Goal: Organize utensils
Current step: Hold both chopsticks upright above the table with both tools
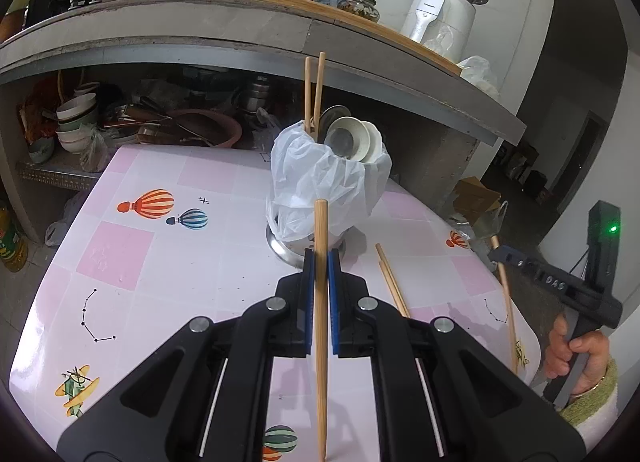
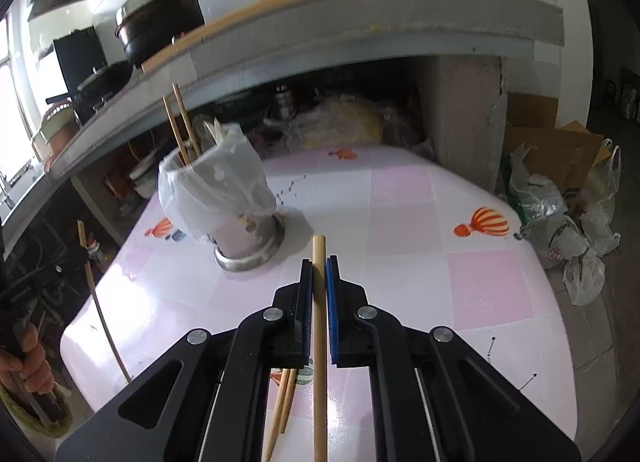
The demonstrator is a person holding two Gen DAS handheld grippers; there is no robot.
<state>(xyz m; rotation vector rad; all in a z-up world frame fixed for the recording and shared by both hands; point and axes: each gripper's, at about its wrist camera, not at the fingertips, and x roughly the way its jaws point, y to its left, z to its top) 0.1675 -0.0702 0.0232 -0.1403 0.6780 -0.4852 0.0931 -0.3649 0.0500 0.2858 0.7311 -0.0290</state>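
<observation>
Each gripper has one chopstick, and my read is both are headed for the bag-lined holder, which stands upright at the far side of the desk with two chopsticks and some ladles or spoons already sticking up out of it. Left gripper: fingers clenched on a chopstick that runs lengthwise between the pads, tip poking out towards the holder, so it can probably be dropped in end-first. Right gripper: fingers likewise clamped on a chopstick, same lengthwise hold, off the desk surface. Two more chopsticks lie loose on the desk near the front, touching each other, not yet collected.
</observation>
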